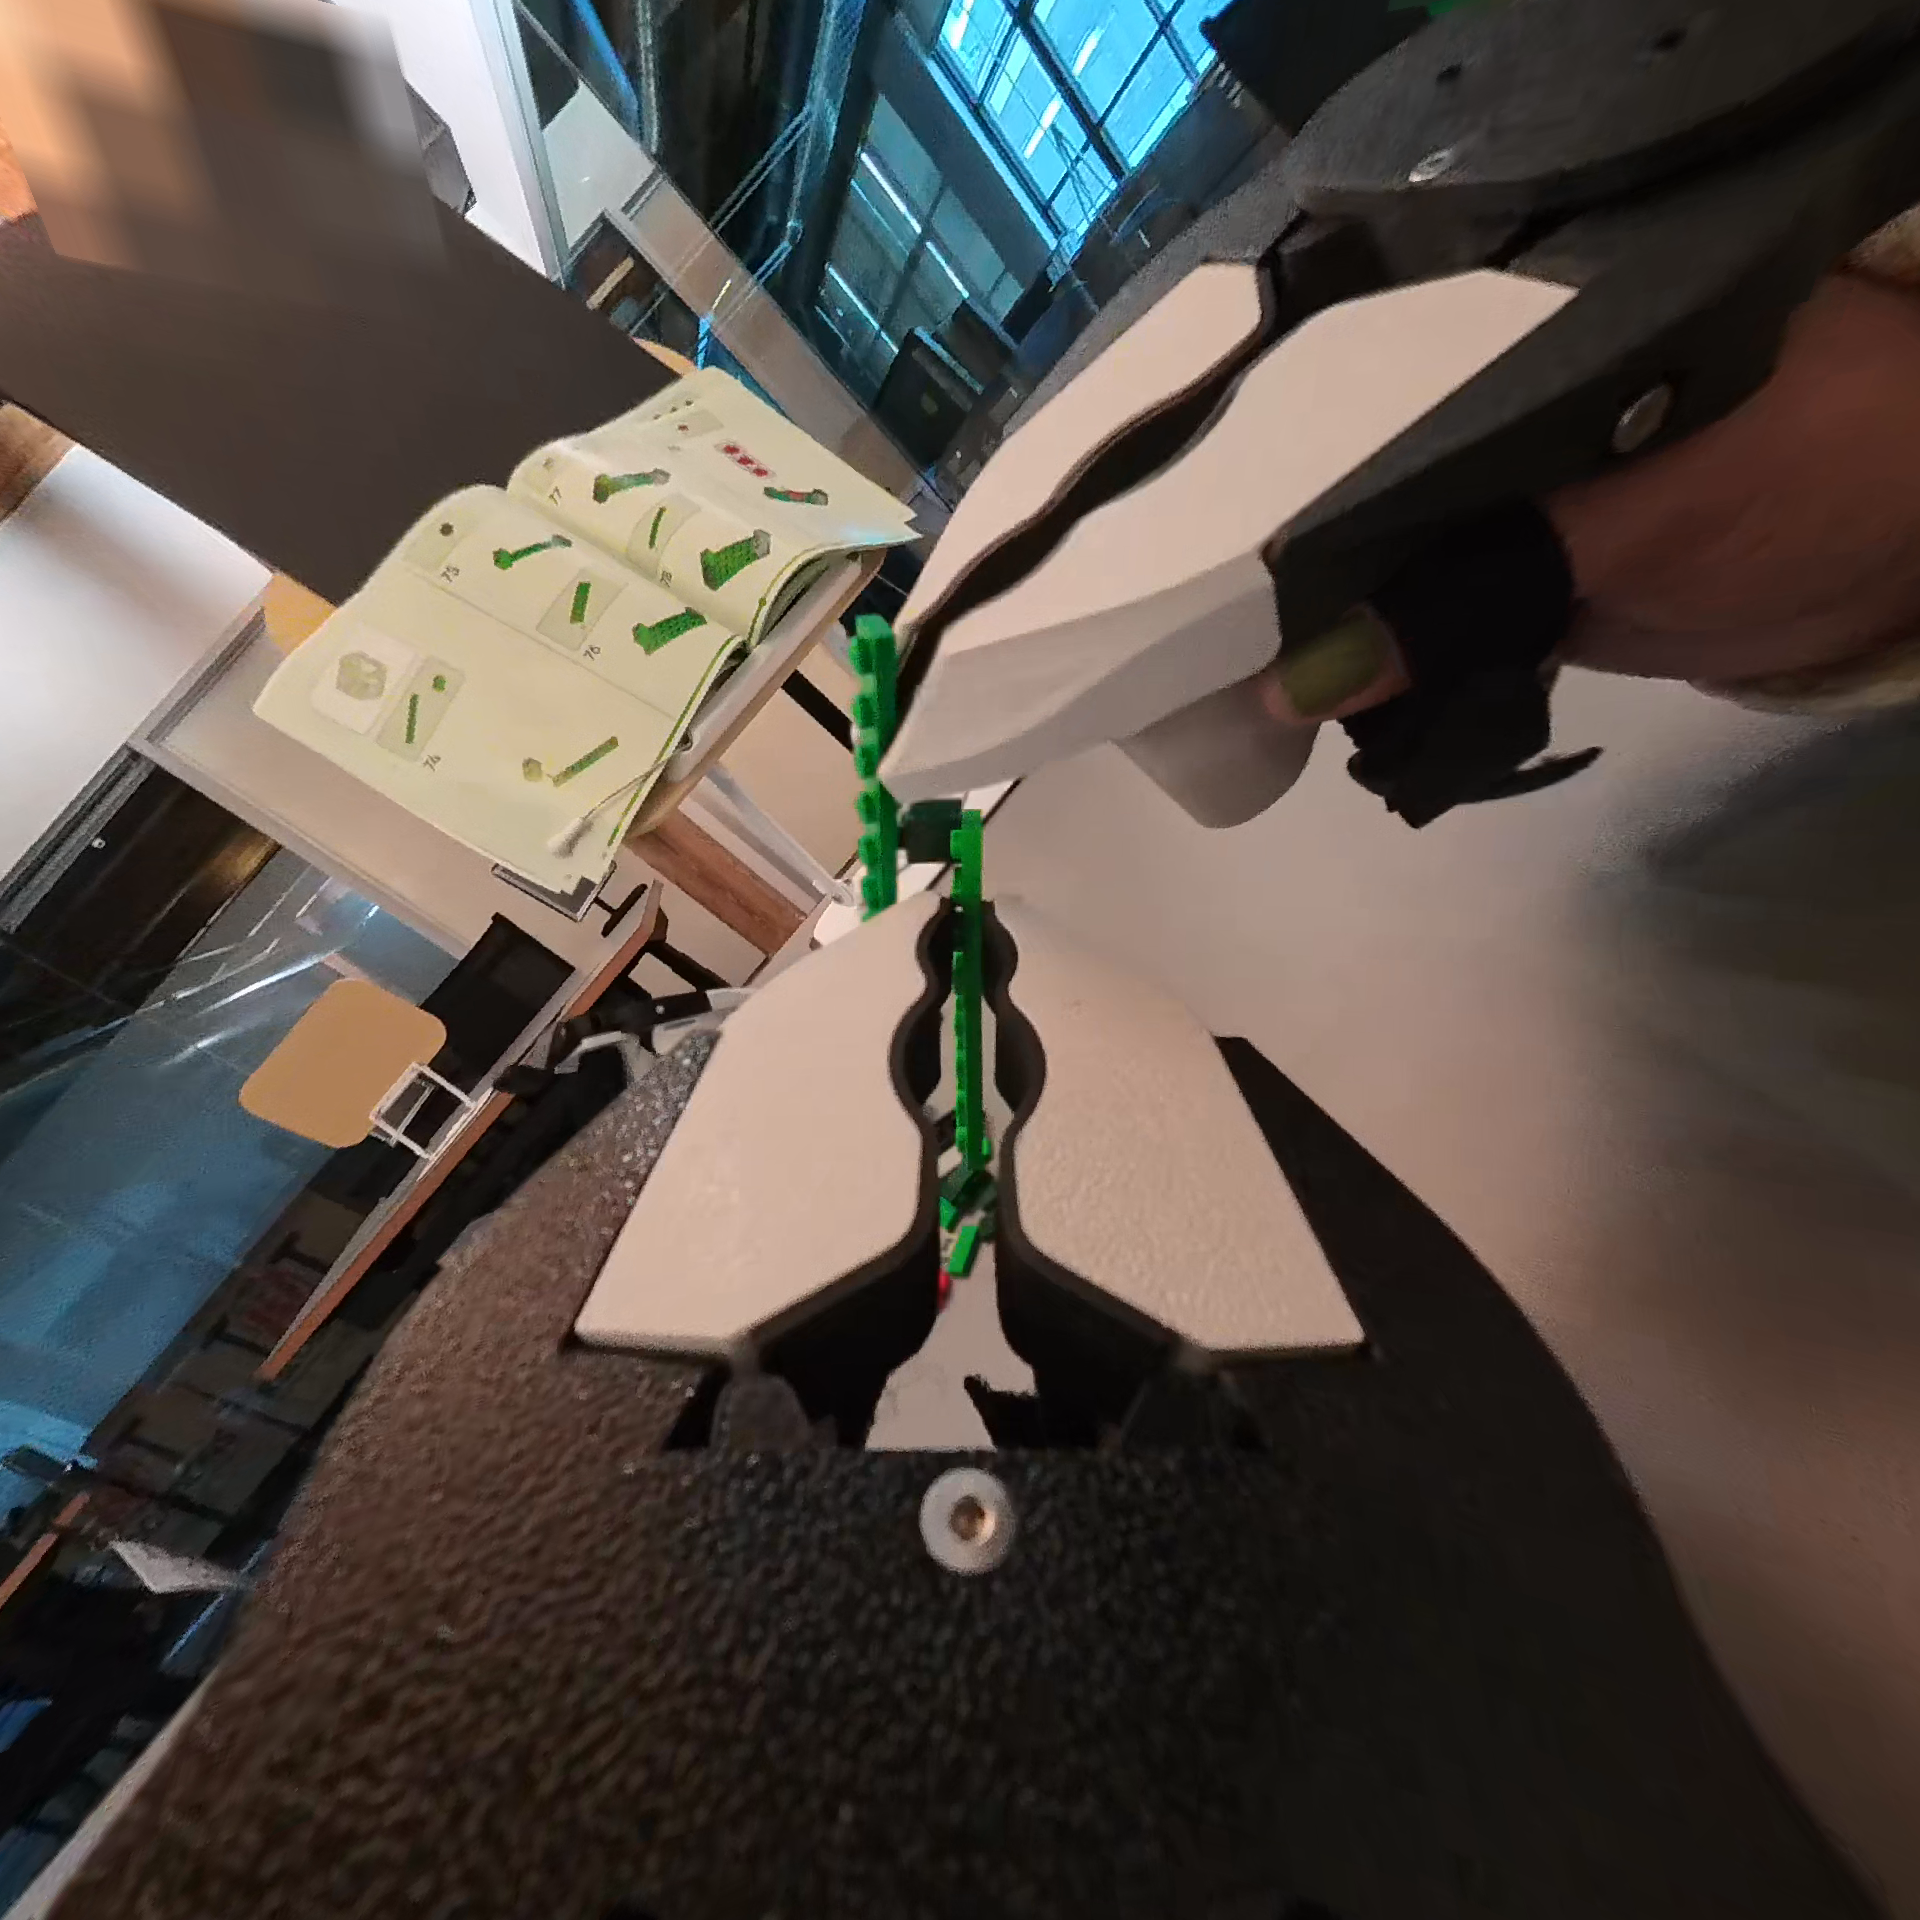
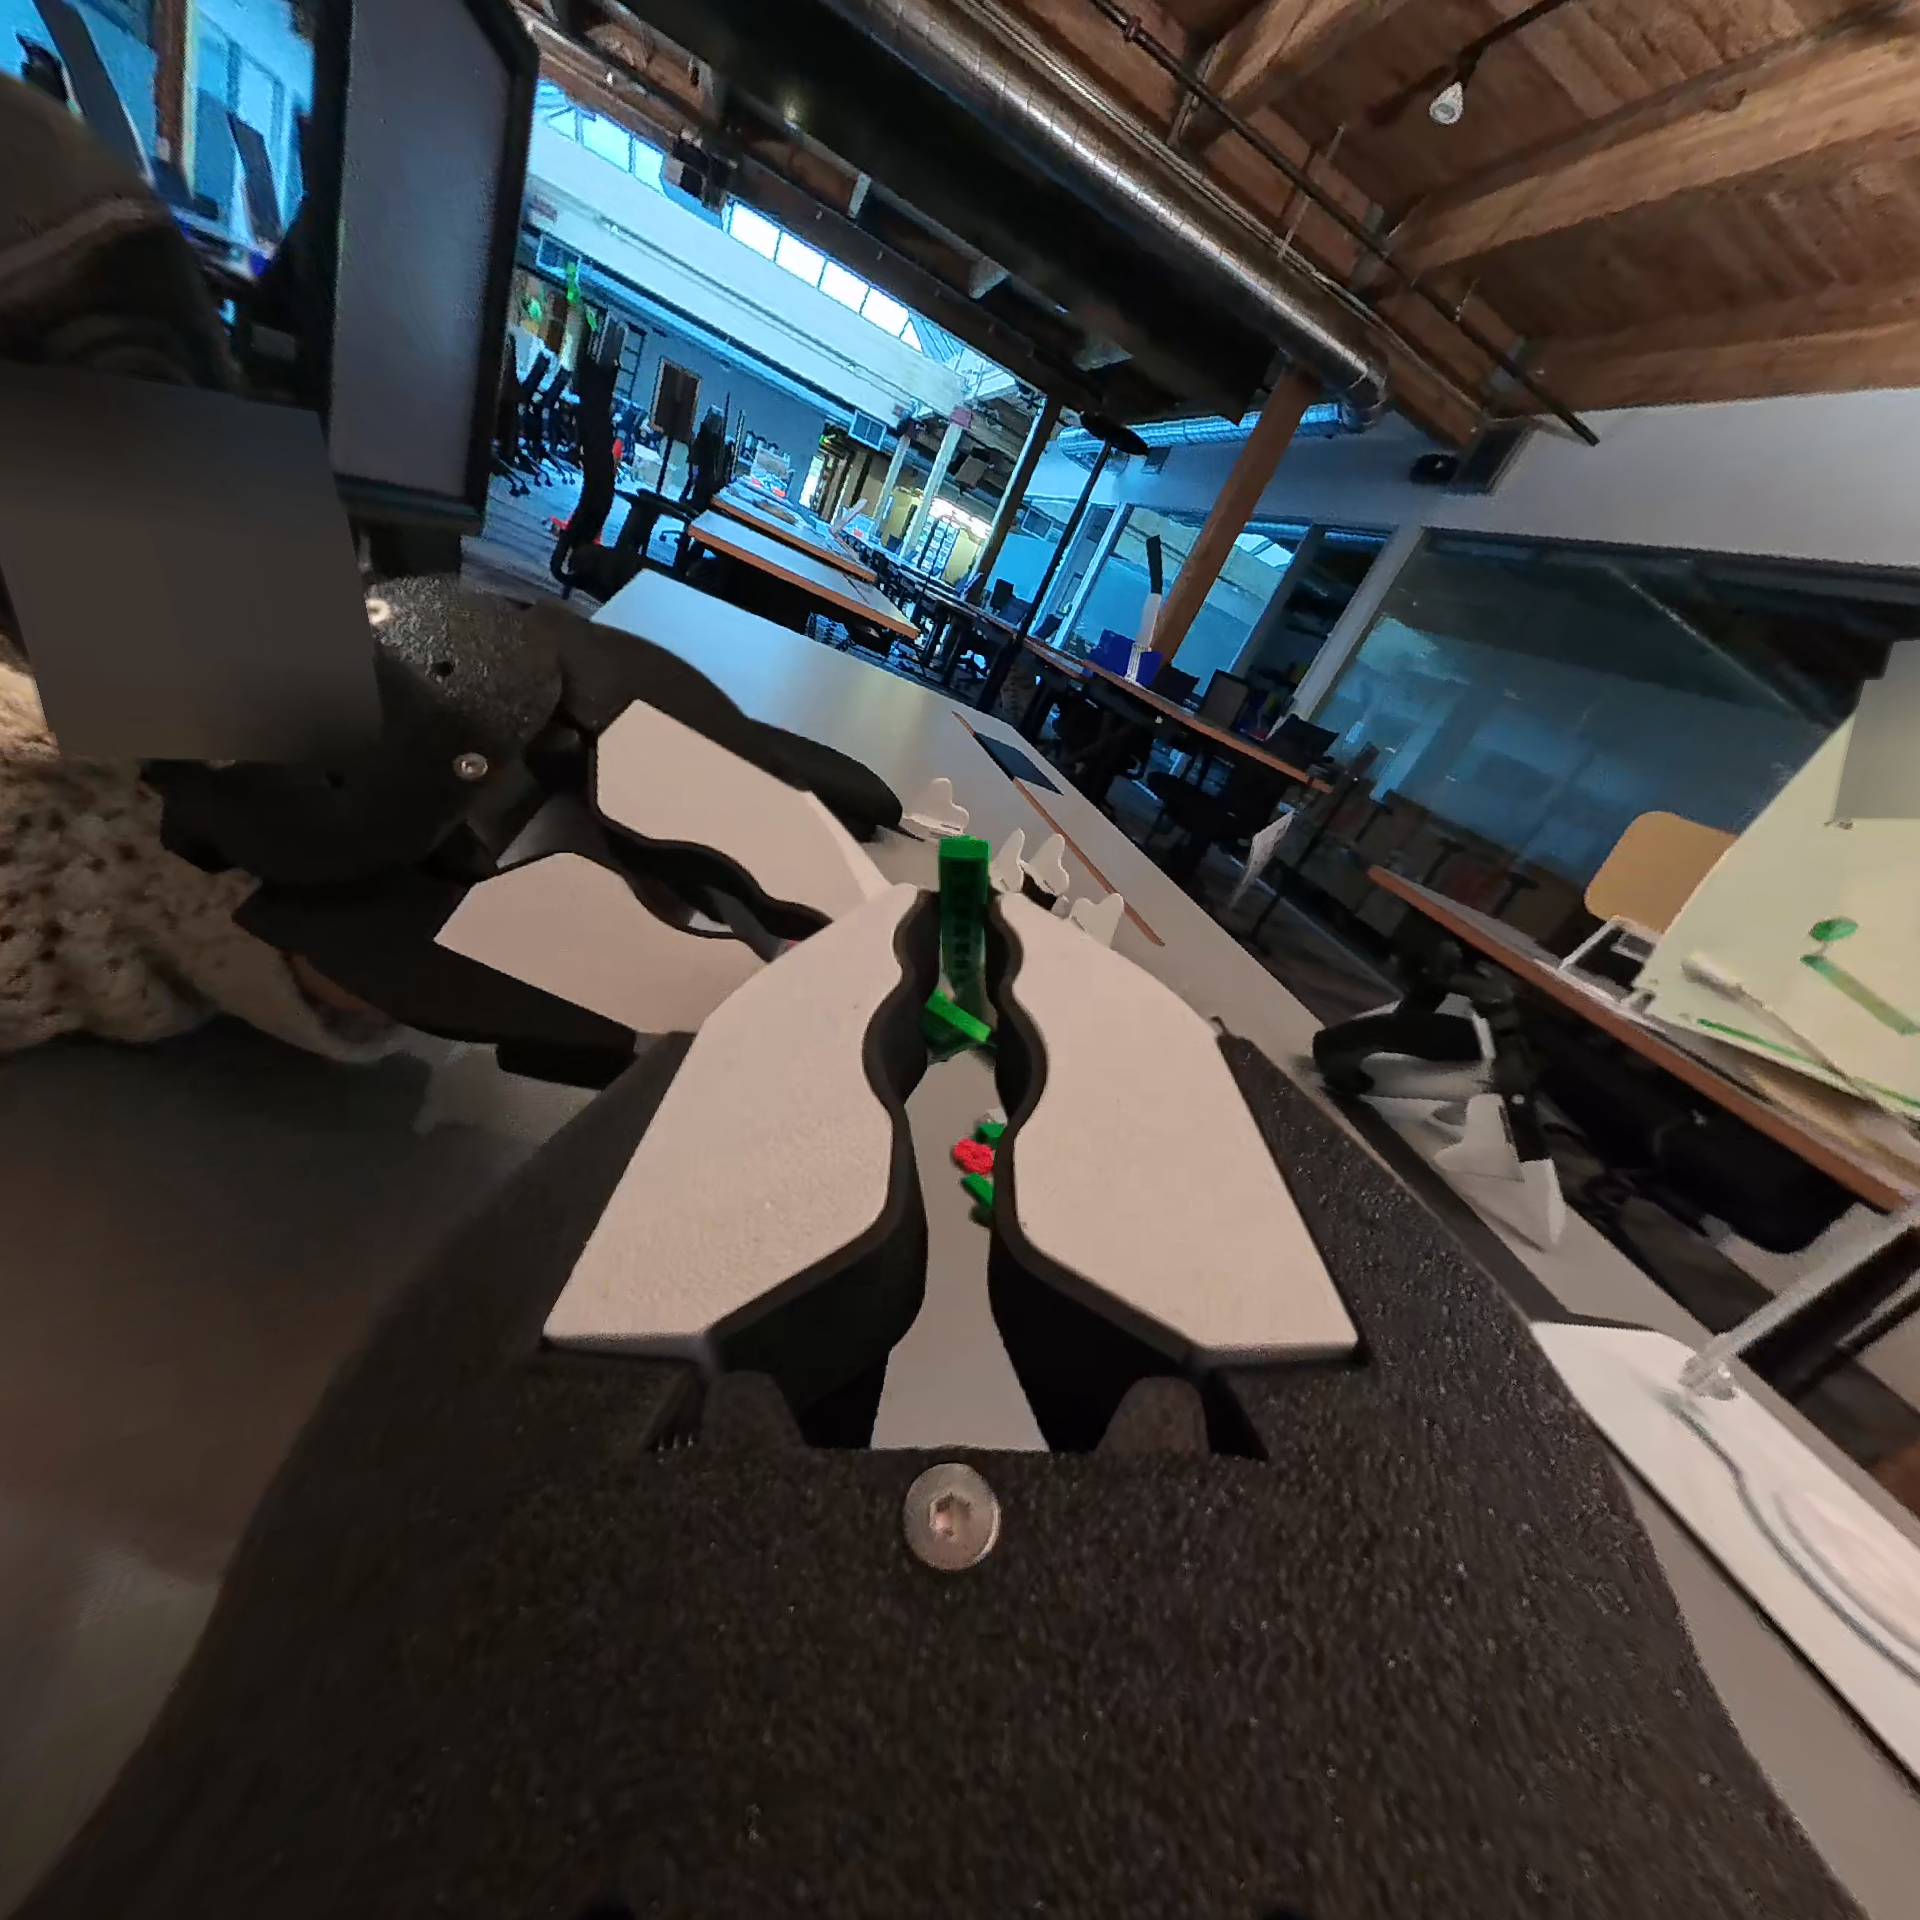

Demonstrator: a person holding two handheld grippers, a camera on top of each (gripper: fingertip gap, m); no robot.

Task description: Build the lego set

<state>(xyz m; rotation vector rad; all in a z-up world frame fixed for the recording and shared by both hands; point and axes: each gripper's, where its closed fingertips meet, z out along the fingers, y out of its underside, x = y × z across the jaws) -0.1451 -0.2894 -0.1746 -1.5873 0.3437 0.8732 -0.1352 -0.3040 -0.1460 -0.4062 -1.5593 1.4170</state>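
two long green lego plates meet in mid-air above the white table (image 1: 1403, 987). the first green plate (image 1: 968, 997) runs lengthwise down the gap of the left claw (image 1: 966, 914), pinched edge-on between its white fingers, with its far end poking out past the tips. a small dark green brick (image 1: 928, 828) sits at that far end, and there it touches the second green plate (image 1: 871, 769), which stands studs-out across the view. the right claw (image 1: 902, 717) comes in from the upper right, its fingers closed on that second plate near the middle, a gloved hand (image 1: 1475, 665) wrapped around its handle.

over in the right wrist view, the same second green plate (image 2: 961, 920) stands up between the right claw's (image 2: 958, 914) fingertips, clamped tight, top end clear of the tips. the left claw (image 2: 821, 914) reaches in from the left, its tips just beside them. lower in the finger gap, loose green pieces (image 2: 954, 1023) and a red piece (image 2: 971, 1151) lie on the table below.

further out, an open instruction booklet (image 1: 582, 623) leans on a stand at the table's far edge, its pale pages showing green build steps. small white parts (image 2: 1044, 862) are scattered on the table beyond the claws. behind all that, rows of desks, glass partitions and a timber ceiling.
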